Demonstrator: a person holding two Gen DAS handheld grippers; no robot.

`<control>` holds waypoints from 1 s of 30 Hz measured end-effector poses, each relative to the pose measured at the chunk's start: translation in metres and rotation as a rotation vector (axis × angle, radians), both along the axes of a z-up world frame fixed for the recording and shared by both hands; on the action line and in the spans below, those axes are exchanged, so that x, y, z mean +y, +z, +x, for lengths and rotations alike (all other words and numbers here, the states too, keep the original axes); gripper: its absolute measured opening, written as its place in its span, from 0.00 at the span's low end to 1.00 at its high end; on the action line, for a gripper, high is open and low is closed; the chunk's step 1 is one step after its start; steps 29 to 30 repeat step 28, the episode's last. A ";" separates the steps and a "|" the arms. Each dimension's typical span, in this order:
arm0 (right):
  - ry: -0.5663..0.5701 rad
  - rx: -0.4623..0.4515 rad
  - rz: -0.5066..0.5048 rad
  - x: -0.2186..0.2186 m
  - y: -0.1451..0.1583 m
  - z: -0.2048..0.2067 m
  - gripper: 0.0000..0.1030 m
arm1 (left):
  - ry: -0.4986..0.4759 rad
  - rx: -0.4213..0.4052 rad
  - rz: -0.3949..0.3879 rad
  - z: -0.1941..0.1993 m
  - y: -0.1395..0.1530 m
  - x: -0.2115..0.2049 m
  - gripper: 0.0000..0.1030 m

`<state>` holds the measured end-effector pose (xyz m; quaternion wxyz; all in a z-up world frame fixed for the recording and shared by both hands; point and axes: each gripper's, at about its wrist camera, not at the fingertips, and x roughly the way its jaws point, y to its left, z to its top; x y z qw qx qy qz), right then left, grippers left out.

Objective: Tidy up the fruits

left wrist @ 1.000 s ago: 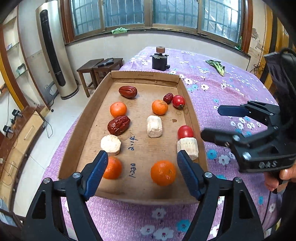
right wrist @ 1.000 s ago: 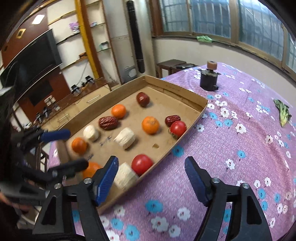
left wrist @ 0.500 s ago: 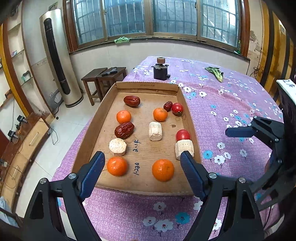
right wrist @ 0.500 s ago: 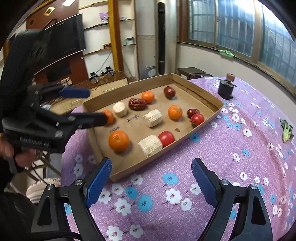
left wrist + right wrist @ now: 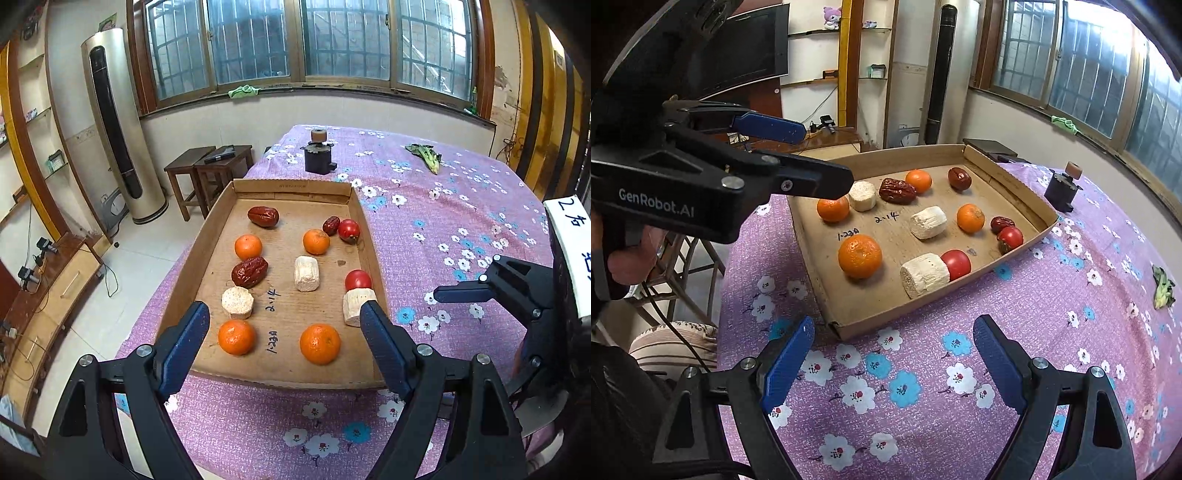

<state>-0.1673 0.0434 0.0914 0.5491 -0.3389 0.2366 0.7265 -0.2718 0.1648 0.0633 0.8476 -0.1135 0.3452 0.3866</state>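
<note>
1. The left gripper [image 5: 284,345] is released, its jaws stand wide apart and nothing is between them. It hangs above the near edge of the box [image 5: 291,186].
2. The right gripper [image 5: 894,354] is released too and holds nothing. It is over the purple flowered tabletop [image 5: 1052,317], just before the near corner of the box, and only cloth shows between its fingers.
3. All fruits lie inside the box, ahead of both grippers. In the left wrist view, two oranges [image 5: 319,343] lie nearest to the left gripper, side by side at the near end of the box.
4. Behind them are three pale cylinders [image 5: 306,273]. One is at the left, one in the middle, and one at the right wall touches a tomato [image 5: 357,279].
5. Farther away lie a date [image 5: 249,271], two more oranges, a second tomato beside a small date, and one date near the far wall.
6. Beyond the box, far from both grippers, a black stand [image 5: 317,157] and a green leaf [image 5: 424,155] lie on the tabletop.
7. A hand [image 5: 631,258] holds the left gripper's handle, at the left in the right wrist view.
</note>
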 end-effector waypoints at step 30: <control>0.009 -0.001 0.005 -0.001 -0.001 -0.007 0.86 | 0.000 -0.034 -0.019 0.000 0.004 0.002 0.82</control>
